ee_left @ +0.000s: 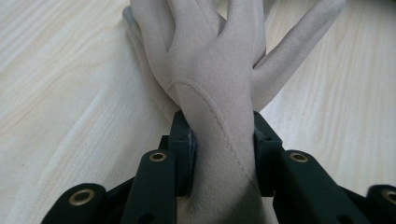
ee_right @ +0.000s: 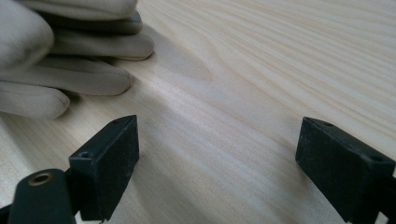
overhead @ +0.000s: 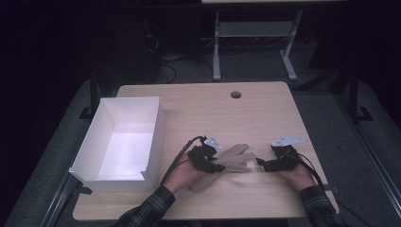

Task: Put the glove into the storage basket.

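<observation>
Gloves (overhead: 235, 158): two, beige suede, stacked crosswise, fingers toward 1 o'clock. Left gripper (ee_left: 223, 140) clamped on top glove's cuff; right gripper (ee_right: 219, 154) jaws apart, holding nothing.

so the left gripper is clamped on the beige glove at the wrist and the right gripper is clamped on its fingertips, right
Not quite. The left gripper is clamped on the beige glove at the wrist, but the right gripper holds nothing: the right gripper view shows its jaws standing wide apart over bare table, with the glove's fingertips lying off to one side, untouched.
</observation>
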A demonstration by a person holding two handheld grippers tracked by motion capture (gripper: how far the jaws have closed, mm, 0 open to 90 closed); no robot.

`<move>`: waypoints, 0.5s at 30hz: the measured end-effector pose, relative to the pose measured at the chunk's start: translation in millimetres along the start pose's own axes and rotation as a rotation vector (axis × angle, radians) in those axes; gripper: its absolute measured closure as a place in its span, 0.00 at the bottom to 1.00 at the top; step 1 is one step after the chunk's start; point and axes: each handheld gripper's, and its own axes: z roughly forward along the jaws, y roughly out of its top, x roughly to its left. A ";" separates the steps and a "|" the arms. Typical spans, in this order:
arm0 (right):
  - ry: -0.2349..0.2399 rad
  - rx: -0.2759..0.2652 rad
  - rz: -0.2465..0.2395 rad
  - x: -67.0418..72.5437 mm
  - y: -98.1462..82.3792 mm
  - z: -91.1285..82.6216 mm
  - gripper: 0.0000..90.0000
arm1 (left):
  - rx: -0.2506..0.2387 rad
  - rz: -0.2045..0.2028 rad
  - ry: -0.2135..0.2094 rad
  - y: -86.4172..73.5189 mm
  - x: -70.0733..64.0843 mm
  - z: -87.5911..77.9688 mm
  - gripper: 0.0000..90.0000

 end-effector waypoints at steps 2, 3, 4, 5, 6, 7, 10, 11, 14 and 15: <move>0.000 0.000 0.000 0.0 0.0 0.0 0.14 | -0.010 -0.016 -0.001 2.3 -0.7 -2.8 0.75; 0.000 0.000 0.000 0.0 0.0 0.0 0.14 | -0.011 -0.023 -0.002 3.9 -0.6 -5.6 0.75; 0.000 0.000 -0.001 -0.1 0.0 0.0 0.14 | -0.017 -0.040 -0.006 5.2 -0.6 -7.6 0.75; 0.000 -0.001 0.000 0.0 0.0 0.0 0.14 | -0.019 -0.045 -0.008 6.3 -0.4 -9.6 0.75; 0.000 -0.001 0.000 0.0 0.0 0.0 0.14 | -0.021 -0.051 -0.009 8.3 -0.7 -12.6 0.75; 0.000 0.000 -0.001 0.0 0.0 0.0 0.14 | -0.025 -0.055 -0.009 10.3 -1.3 -15.7 0.75; 0.001 0.000 0.001 0.0 0.1 0.1 0.14 | -0.032 -0.047 0.007 18.4 -5.1 -28.5 0.75; 0.002 0.000 0.002 -0.1 0.2 0.2 0.14 | -0.034 -0.049 0.012 19.9 -6.1 -31.2 0.75; 0.002 0.001 0.000 -0.4 0.4 0.3 0.14 | -0.037 -0.047 0.021 25.8 -7.6 -41.4 0.75; 0.002 0.004 -0.002 -0.5 0.5 0.1 0.14 | -0.043 -0.056 0.018 28.4 -8.2 -45.5 0.75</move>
